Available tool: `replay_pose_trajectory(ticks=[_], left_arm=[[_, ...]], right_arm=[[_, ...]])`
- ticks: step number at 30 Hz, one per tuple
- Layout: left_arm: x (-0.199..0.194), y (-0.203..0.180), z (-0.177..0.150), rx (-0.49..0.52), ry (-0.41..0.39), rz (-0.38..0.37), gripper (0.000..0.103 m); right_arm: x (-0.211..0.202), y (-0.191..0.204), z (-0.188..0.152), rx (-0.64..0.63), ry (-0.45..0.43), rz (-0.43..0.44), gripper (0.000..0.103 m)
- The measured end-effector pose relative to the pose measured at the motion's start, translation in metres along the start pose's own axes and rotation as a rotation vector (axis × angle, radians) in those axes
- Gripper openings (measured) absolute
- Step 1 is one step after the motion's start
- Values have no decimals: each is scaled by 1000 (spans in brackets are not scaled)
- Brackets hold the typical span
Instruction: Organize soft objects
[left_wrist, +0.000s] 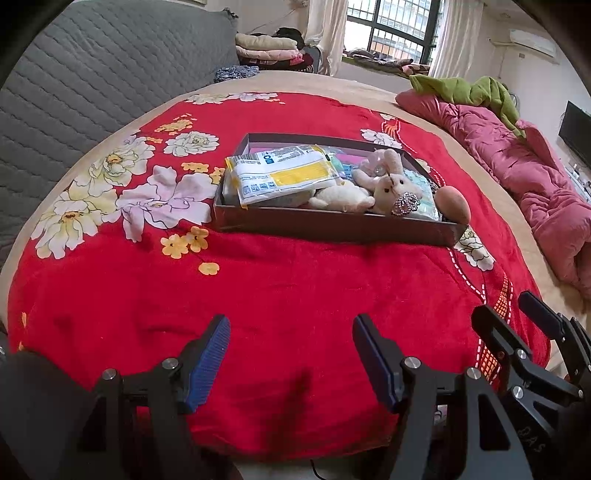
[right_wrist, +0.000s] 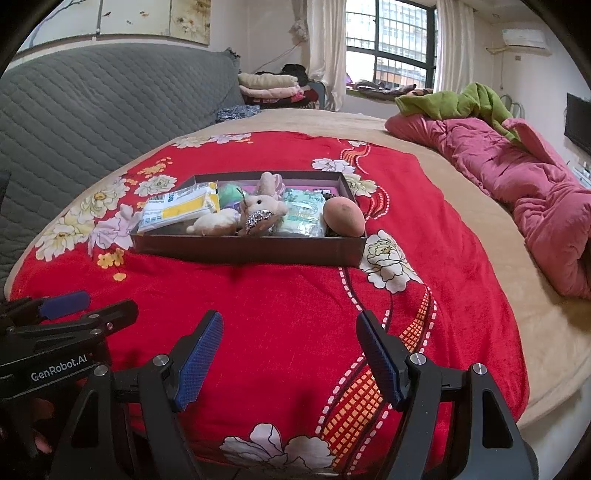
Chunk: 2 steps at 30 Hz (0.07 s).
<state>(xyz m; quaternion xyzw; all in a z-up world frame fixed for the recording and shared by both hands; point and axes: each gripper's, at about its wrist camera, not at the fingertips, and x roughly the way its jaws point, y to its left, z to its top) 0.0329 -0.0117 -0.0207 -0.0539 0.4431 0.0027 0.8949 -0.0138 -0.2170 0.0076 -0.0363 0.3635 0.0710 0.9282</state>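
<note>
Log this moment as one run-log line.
left gripper: open, empty | right gripper: open, empty | box: holds plush rabbit, yellow packet

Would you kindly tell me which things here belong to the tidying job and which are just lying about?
Job: box, plush rabbit, yellow packet, green packet, egg-shaped sponge.
Lying about: pink quilt, green blanket, folded clothes.
</note>
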Motion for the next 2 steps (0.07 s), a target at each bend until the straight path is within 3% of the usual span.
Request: replay_pose_trajectory(ticks=[2], left_arm=[[0,1,1,-4,-2,-6,68]], right_arm=[[0,0,0,1,-1,-2,76]])
